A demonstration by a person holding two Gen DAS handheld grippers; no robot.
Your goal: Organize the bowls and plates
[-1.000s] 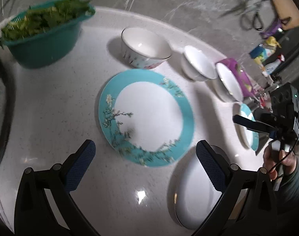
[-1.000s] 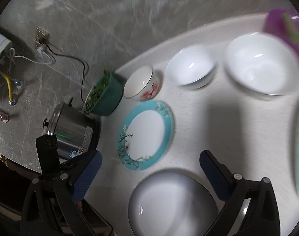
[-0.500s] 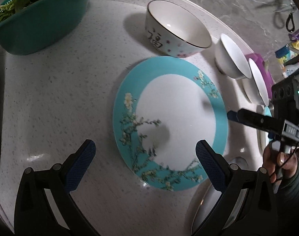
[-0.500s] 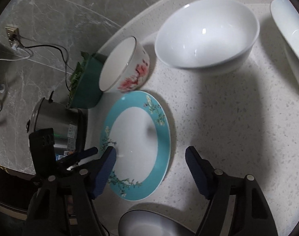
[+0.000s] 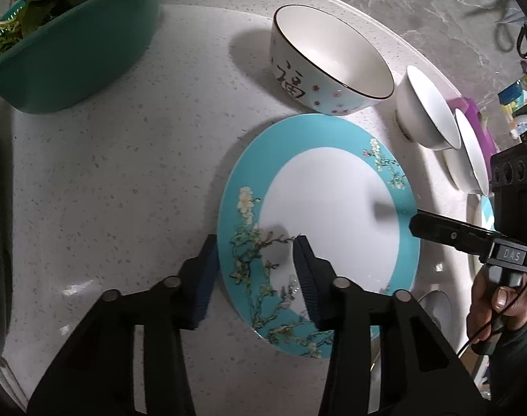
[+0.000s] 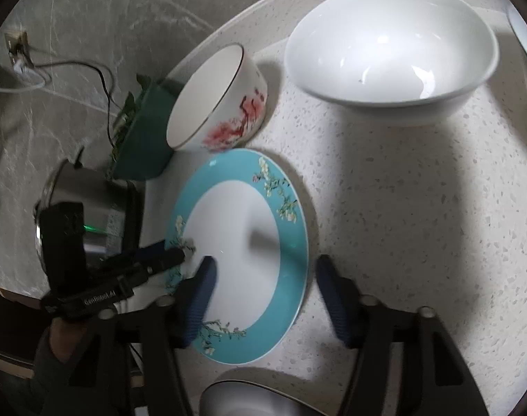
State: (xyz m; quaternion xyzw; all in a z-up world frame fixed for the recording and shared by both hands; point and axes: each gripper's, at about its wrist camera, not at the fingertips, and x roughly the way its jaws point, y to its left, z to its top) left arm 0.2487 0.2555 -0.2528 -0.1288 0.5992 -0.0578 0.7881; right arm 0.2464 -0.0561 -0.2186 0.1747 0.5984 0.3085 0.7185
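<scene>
We look down steeply from the left wrist camera, close over the speckled white stone bench (image 5: 118, 180), along its fingers (image 5: 307, 277) onto the round turquoise-rimmed porcelain plate with blossom branches (image 5: 333, 215). Our right wrist camera slants down less steeply from the plate's (image 6: 291, 242) opposite side, equally near. Both views share the plate, the white flower-painted bowl (image 5: 329, 66) (image 6: 218, 104) behind it, the teal plastic basin of greens (image 5: 72, 52) (image 6: 142, 138), and each sees the other gripper.
</scene>
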